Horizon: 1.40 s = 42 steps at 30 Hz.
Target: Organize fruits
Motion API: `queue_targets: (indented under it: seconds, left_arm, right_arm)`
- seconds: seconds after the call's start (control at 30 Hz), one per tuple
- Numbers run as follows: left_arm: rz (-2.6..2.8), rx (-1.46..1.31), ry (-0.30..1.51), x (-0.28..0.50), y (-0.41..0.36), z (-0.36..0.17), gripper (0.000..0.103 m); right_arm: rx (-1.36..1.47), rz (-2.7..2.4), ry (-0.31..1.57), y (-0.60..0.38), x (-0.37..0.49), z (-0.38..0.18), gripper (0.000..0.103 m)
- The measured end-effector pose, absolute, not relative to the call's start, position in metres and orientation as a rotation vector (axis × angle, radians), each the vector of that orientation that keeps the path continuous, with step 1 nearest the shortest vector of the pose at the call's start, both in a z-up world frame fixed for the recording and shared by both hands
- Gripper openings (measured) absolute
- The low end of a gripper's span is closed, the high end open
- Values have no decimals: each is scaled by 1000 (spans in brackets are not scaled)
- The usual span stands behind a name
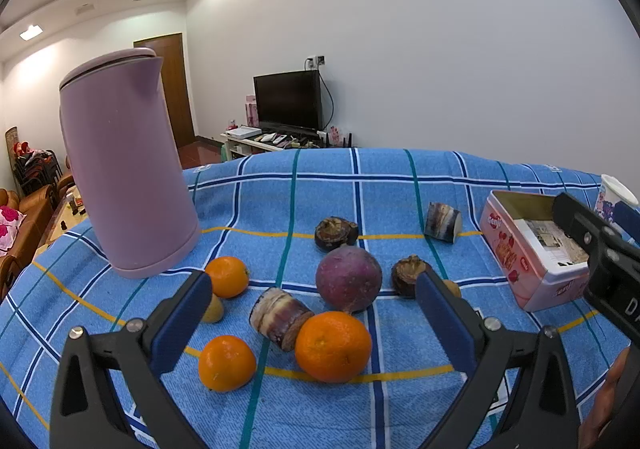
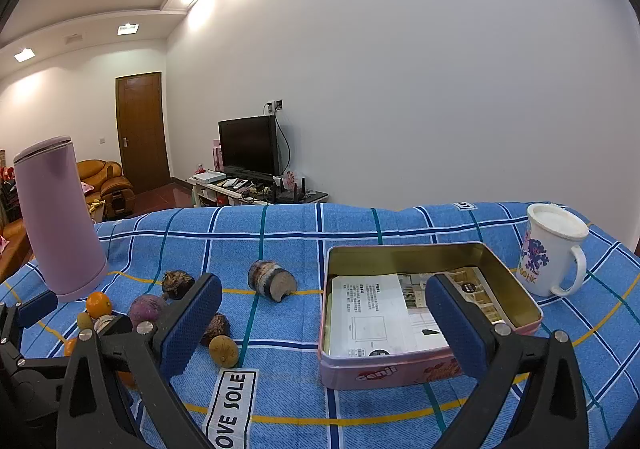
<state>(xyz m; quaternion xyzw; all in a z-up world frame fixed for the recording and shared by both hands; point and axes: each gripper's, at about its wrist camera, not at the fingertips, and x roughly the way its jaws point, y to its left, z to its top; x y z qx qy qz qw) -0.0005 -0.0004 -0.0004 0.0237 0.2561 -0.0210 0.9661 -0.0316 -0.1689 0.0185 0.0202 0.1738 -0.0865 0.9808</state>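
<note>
In the left wrist view my left gripper point(image 1: 312, 309) is open and empty above a cluster of fruit: three oranges point(image 1: 333, 346), point(image 1: 227, 363), point(image 1: 227, 276), a round purple fruit point(image 1: 349, 278), a striped cane piece point(image 1: 280, 318) and two dark water chestnuts point(image 1: 335, 234), point(image 1: 406, 275). Another cane piece point(image 1: 443, 226) lies further back. In the right wrist view my right gripper point(image 2: 322, 315) is open and empty in front of the pink tin box point(image 2: 412, 369), which holds a paper leaflet point(image 2: 372, 315).
A tall pink kettle point(image 1: 124, 173) stands at the left on the blue checked tablecloth point(image 1: 320, 185). A white lidded mug point(image 2: 552, 249) stands right of the tin. A small yellow-brown fruit point(image 2: 224, 349) and a cane piece point(image 2: 270, 281) lie left of the tin.
</note>
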Motion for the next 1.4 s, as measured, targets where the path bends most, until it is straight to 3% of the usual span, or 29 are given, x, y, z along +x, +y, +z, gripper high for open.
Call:
queue_targets:
  seconds: [1.4]
  left_arm:
    - [-57, 54, 538, 1, 3, -1, 103]
  right_arm:
    - [47, -148, 356, -169, -30, 17, 102]
